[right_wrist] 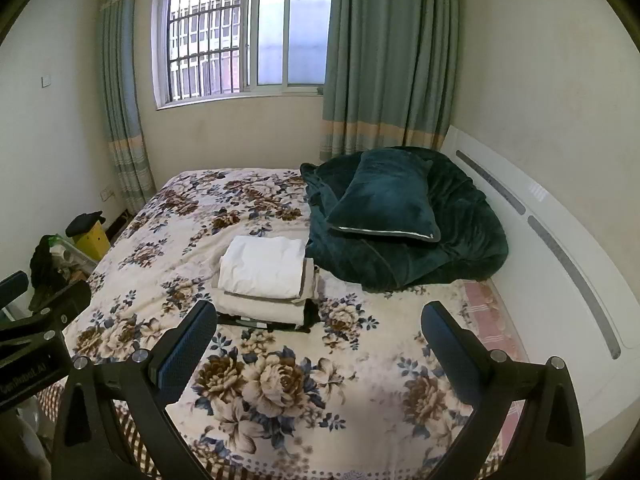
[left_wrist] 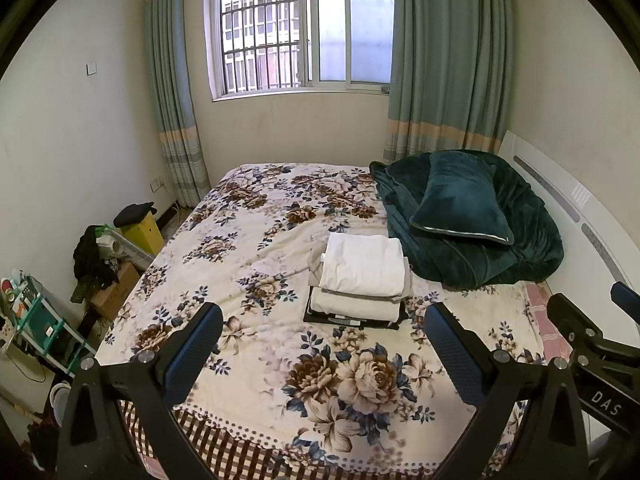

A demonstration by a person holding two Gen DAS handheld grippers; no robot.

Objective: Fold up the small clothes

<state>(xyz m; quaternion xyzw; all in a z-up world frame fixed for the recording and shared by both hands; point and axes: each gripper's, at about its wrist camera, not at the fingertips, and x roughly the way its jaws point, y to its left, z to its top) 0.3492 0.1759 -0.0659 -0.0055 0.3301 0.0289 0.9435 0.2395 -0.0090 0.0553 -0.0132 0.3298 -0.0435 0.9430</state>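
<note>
A stack of folded clothes (left_wrist: 360, 276) sits in the middle of the floral bed sheet (left_wrist: 248, 240), white garment on top, beige below, a dark one at the bottom. It also shows in the right wrist view (right_wrist: 264, 276). My left gripper (left_wrist: 324, 316) is open and empty, held above the near part of the bed, short of the stack. My right gripper (right_wrist: 320, 316) is open and empty, beside it to the right. The right gripper's body shows at the right edge of the left wrist view (left_wrist: 592, 336).
A dark green blanket with a pillow (left_wrist: 464, 208) lies at the bed's far right by the white headboard (left_wrist: 580, 208). Boxes, a yellow bin (left_wrist: 144, 228) and a shelf of clutter (left_wrist: 36, 320) stand on the floor left of the bed. Window and curtains behind.
</note>
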